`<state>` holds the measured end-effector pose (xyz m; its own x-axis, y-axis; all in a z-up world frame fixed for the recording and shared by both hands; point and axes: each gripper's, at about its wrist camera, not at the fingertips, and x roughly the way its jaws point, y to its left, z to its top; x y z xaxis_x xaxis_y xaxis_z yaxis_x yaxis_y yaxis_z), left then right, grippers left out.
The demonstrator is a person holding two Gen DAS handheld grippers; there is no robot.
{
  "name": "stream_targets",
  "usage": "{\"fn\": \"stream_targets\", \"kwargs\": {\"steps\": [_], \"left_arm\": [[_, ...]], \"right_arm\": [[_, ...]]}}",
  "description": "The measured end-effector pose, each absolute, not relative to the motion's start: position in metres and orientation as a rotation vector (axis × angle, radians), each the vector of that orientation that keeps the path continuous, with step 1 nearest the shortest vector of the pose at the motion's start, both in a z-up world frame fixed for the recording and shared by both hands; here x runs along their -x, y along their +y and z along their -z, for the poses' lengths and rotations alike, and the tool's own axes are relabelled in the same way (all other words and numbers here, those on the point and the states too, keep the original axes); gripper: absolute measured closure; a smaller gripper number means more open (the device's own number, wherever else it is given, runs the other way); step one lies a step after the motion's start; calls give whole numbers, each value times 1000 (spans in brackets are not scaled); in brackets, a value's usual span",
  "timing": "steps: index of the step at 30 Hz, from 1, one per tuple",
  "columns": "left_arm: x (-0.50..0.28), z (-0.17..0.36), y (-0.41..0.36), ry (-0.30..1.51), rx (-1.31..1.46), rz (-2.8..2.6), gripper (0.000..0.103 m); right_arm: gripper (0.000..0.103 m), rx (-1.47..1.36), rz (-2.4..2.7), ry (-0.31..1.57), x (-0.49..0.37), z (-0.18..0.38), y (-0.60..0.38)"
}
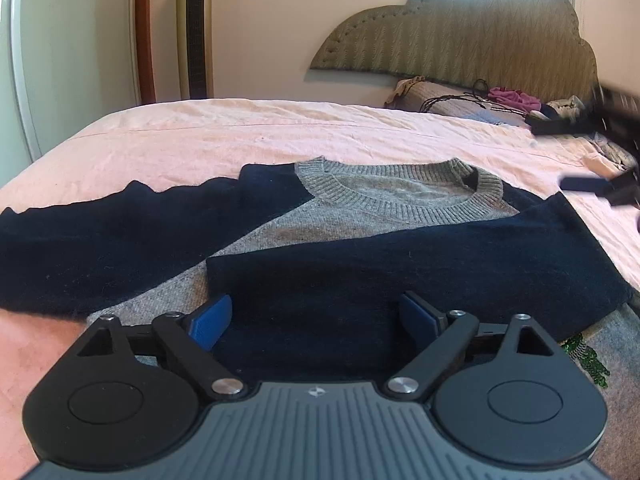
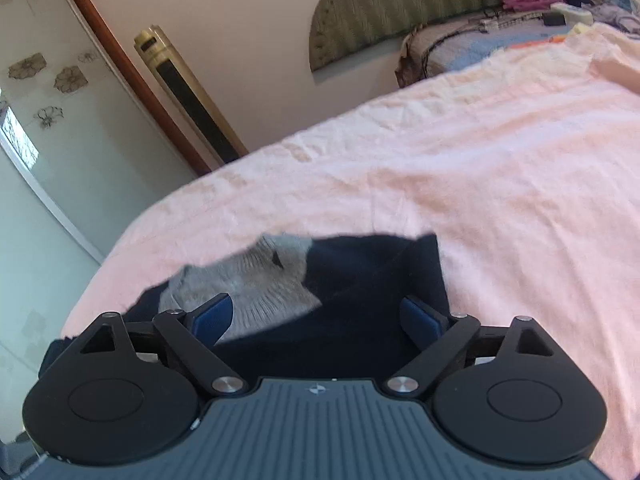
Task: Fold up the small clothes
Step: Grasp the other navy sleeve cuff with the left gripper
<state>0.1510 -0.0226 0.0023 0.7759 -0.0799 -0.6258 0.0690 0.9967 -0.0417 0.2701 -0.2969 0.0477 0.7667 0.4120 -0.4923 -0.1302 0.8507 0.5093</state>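
Broad bare stretches of the pink bed (image 1: 248, 132) lie beyond and to the left of the sweater (image 1: 360, 220), open to a passing hand. Toward the headboard (image 1: 460, 36), a pillow (image 1: 448, 98) heaped with cords and small clothes (image 1: 512, 98) blocks the far right corner. A tall fan (image 1: 195, 28) stands against the wall, off the bed.
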Motion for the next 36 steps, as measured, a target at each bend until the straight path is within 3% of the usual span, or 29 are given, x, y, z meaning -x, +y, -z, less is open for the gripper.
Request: {"fn": "stream_targets", "kwargs": {"steps": [3, 6, 9, 10, 11, 15, 17, 21, 22, 23, 24, 25, 27, 32, 36], "left_arm": [[-150, -3, -22, 675, 22, 83, 11], [-150, -2, -21, 675, 23, 83, 11], [-150, -3, -21, 676, 23, 84, 10], [-150, -3, -21, 676, 24, 85, 10], [-150, -3, -21, 676, 24, 85, 10], [-151, -3, -19, 677, 32, 92, 8], [-151, -3, -19, 676, 34, 93, 8], [-150, -3, -21, 677, 23, 89, 8], [-151, -3, -22, 678, 17, 87, 8], [-149, -4, -22, 673, 14, 79, 7], [-146, -7, -21, 656, 10, 58, 7], [-137, -14, -16, 611, 3, 18, 7], [-117, -32, 7, 513, 55, -16, 7], [-105, -56, 122, 458, 281, -207, 7], [-113, -38, 258, 480, 676, -483, 7]], "right_arm": [[0, -543, -447, 720, -307, -50, -280], [2, -676, -545, 905, -351, -18, -267], [13, -667, -447, 803, -367, -7, -277], [22, -694, -394, 771, -370, -7, -285], [23, -748, -358, 770, -371, -7, -291], [3, -802, -386, 702, -340, -32, -293], [0, -827, -448, 668, -310, -39, -294], [0, -746, -440, 770, -275, -22, -291], [12, -700, -413, 762, -268, -15, -293], [16, -660, -402, 717, -259, -14, -294], [17, -651, -370, 715, -253, -16, -295], [11, -672, -331, 715, -246, -22, -296], [0, -730, -350, 680, -230, -29, -291], [0, -356, -400, 661, -198, -17, -250], [0, -335, -390, 658, -196, -19, -246]]}}
